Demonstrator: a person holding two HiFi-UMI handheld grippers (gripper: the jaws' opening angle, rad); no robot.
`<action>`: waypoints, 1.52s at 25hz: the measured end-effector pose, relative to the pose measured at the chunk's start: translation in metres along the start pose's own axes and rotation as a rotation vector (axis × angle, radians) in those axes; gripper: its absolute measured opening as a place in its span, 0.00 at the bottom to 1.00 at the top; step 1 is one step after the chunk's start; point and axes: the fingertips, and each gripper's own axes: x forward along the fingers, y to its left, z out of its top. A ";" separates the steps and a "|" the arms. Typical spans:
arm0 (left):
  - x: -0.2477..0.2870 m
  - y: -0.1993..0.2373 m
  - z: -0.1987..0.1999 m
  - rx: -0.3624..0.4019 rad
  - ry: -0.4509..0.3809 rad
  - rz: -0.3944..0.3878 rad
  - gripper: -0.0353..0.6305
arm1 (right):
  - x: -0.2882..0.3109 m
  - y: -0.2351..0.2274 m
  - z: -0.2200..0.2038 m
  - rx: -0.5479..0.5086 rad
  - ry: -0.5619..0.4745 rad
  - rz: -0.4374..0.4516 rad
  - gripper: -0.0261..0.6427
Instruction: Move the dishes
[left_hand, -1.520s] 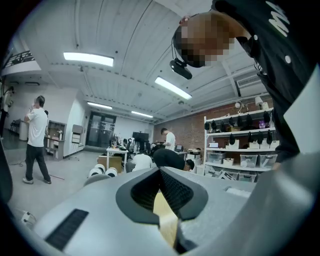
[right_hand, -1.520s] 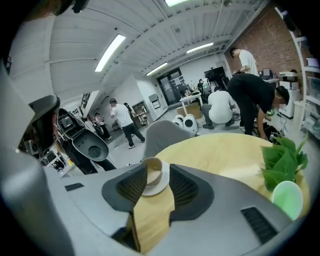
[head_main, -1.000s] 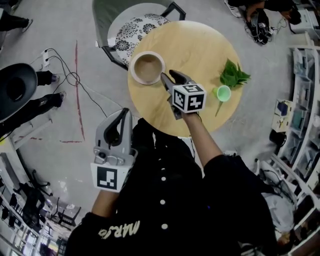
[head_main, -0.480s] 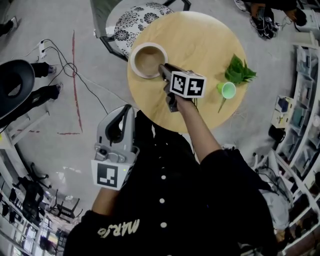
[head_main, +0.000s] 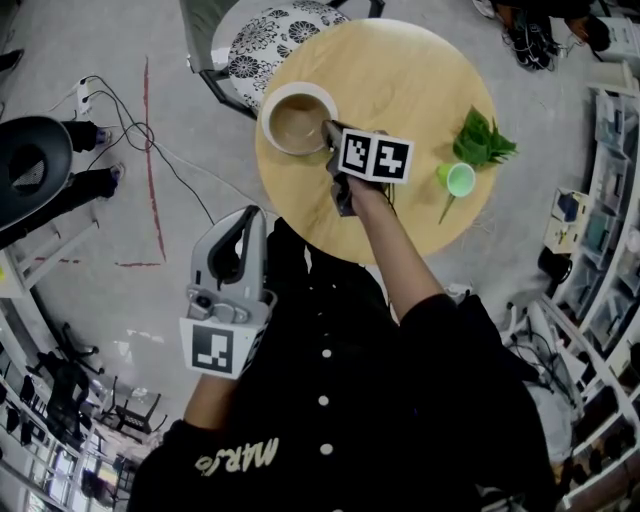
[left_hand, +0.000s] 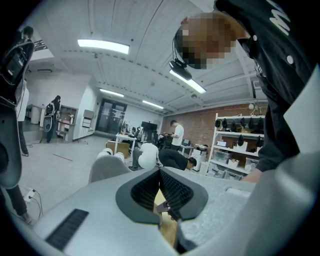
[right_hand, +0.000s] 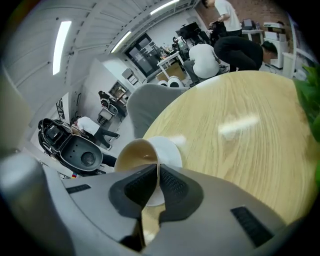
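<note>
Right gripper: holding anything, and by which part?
Yes: the right gripper, jaws just closing, pinches the round cream bowl by its rim, one jaw inside, one outside.

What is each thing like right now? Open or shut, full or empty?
left gripper: shut, holding nothing, away from the table.
right gripper: jaws have just been closing, now shut on the bowl's rim.
bowl: on the table, empty, rim pinched.
cup: upright, looks empty.
leaves: lying beside the cup.

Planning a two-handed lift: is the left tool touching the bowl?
No, the left tool hangs beside the person's torso, away from the bowl.
</note>
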 end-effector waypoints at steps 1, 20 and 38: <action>0.000 0.000 0.000 -0.001 -0.001 0.000 0.06 | 0.000 -0.001 0.001 0.001 0.002 -0.009 0.05; -0.003 -0.012 0.012 0.039 -0.022 -0.043 0.06 | -0.031 0.001 0.004 -0.053 -0.025 -0.040 0.05; 0.017 -0.089 0.044 0.126 -0.066 -0.232 0.06 | -0.183 -0.080 -0.058 0.035 -0.107 -0.148 0.05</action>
